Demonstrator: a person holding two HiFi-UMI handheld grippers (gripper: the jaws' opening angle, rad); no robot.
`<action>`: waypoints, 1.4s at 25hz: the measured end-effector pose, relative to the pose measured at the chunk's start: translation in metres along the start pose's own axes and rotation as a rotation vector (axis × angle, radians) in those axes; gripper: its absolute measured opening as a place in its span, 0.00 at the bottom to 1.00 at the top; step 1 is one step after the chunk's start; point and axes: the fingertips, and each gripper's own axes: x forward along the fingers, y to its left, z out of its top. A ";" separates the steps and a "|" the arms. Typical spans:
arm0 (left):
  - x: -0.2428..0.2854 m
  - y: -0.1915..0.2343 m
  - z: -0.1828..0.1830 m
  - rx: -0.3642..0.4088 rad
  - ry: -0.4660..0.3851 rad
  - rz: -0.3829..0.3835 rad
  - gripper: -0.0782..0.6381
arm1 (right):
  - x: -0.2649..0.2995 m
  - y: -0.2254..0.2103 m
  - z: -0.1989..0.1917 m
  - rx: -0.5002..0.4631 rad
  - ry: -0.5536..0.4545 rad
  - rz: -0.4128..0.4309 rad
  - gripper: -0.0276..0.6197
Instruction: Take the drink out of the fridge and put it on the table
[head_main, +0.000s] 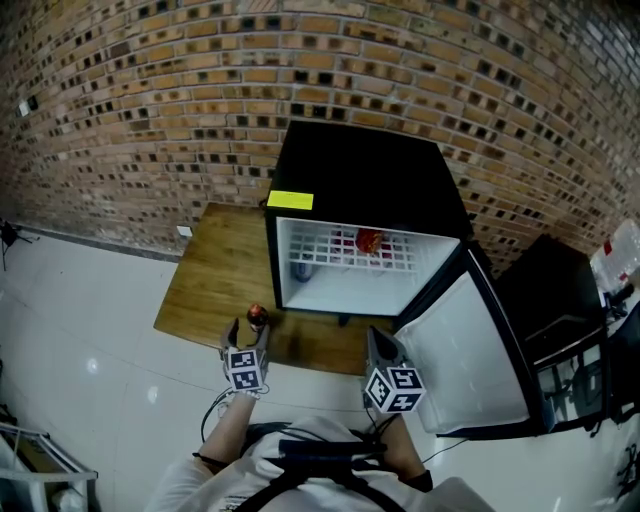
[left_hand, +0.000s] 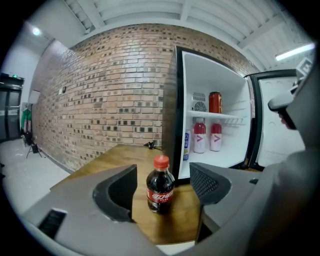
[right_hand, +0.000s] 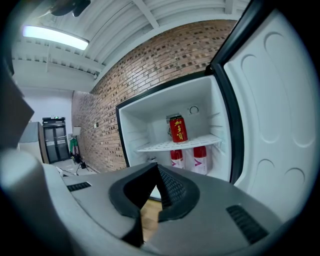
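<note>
A small cola bottle (left_hand: 160, 187) with a red cap stands upright on the low wooden table (head_main: 215, 270), just left of the fridge's front. In the head view the cola bottle (head_main: 257, 315) sits between the fingers of my left gripper (head_main: 247, 335). My left gripper (left_hand: 164, 186) is open, with a gap between each pad and the bottle. My right gripper (head_main: 378, 345) hovers in front of the open black fridge (head_main: 360, 180). The jaws of the right gripper (right_hand: 155, 192) are shut with nothing between them.
The fridge door (head_main: 470, 350) is swung open to the right. Inside, a red can (right_hand: 178, 129) stands on the wire shelf, two pink-capped bottles (left_hand: 199, 136) and a blue-white can (left_hand: 187, 145) below. A brick wall runs behind; a black cabinet (head_main: 555, 290) stands at right.
</note>
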 end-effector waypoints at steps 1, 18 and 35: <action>-0.006 -0.001 0.008 -0.012 -0.001 0.001 0.56 | 0.001 0.001 0.000 -0.001 0.001 0.004 0.07; -0.047 -0.096 0.108 0.028 -0.121 -0.308 0.11 | -0.004 -0.010 0.004 0.013 -0.023 -0.019 0.07; -0.048 -0.102 0.123 0.050 -0.140 -0.290 0.11 | -0.007 -0.006 0.009 -0.035 -0.023 -0.010 0.06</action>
